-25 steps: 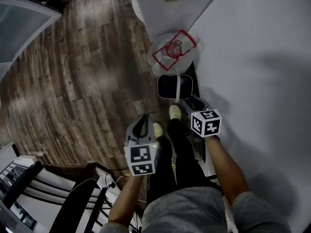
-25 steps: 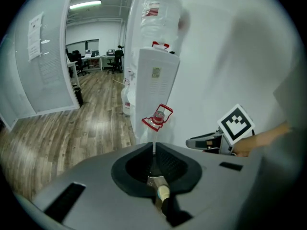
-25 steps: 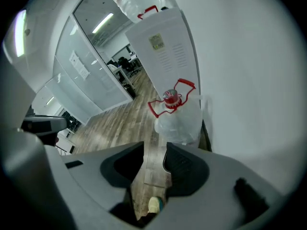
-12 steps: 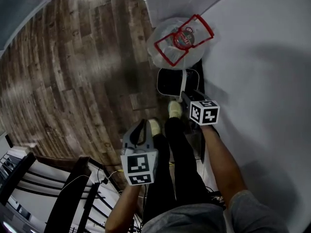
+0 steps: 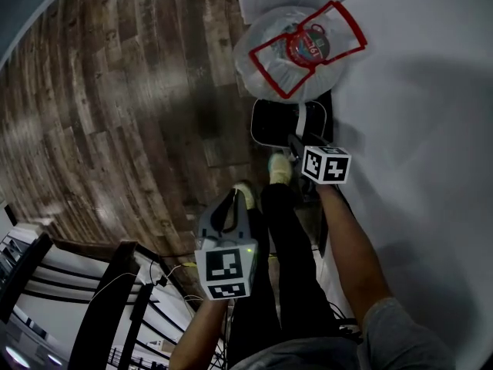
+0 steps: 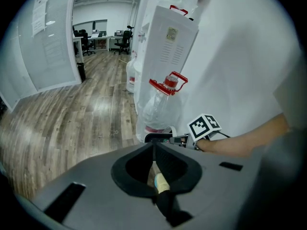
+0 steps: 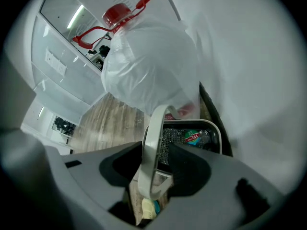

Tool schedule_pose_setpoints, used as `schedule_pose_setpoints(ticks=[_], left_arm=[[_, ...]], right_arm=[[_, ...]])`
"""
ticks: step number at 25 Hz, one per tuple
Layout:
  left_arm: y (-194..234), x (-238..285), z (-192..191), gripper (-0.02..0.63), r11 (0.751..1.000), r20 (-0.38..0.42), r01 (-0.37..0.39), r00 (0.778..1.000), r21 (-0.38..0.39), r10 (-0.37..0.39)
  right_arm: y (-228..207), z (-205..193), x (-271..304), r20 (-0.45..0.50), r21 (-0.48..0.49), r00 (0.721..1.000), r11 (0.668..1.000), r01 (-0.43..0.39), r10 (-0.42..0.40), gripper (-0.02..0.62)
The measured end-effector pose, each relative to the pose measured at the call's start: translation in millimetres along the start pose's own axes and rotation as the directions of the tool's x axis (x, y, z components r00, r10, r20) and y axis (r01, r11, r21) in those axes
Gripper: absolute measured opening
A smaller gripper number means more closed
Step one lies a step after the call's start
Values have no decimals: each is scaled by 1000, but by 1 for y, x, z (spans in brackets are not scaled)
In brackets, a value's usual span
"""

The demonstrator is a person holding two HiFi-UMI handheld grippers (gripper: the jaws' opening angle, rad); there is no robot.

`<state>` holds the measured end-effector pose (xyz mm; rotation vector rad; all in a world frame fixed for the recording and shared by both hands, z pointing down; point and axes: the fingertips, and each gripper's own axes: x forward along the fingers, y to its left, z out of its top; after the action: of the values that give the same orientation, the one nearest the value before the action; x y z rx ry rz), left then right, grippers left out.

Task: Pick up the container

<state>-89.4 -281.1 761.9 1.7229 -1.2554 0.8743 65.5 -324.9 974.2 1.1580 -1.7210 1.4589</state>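
The container (image 5: 276, 123), a dark white-rimmed bin on the wooden floor (image 5: 139, 114) just below a bagged water bottle (image 5: 296, 52), has its raised white handle (image 7: 152, 143) between the jaws of the right gripper (image 5: 297, 140), which have just been opening and stand apart, while the left gripper (image 5: 229, 206) hangs with jaws together, empty.

Dark wood-plank floor (image 5: 115, 114) runs beside a plain white wall (image 5: 431, 129). Farther off stand a frosted glass partition (image 6: 48, 47), black office chairs (image 6: 126, 36) by desks (image 6: 103, 38), under glowing ceiling strip lights (image 7: 76, 17).
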Motion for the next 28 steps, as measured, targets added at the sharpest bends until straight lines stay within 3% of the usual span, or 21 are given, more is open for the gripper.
schedule_pose_setpoints(ticks=[11,15,24,28], left_arm=[[15,9,-16,28,999,-48,-27,999,-31,26],[11,9,-15,28,999,-55,-22,998,-31,21],[4,6,-5,28,1000,-50,-9,999,-17,8],[4,-1,0,28,1000,-47,-12,999,-6,11]], right_arm=[[9,3,35,-16,90,989,985,-147,149,162],[11,-2,37,-44,93,986,983,-158,163,53],[23,0,34,-76,107,972,971,-212,220,35],[36,-12,22,-81,112,945,945,-307,317,32]])
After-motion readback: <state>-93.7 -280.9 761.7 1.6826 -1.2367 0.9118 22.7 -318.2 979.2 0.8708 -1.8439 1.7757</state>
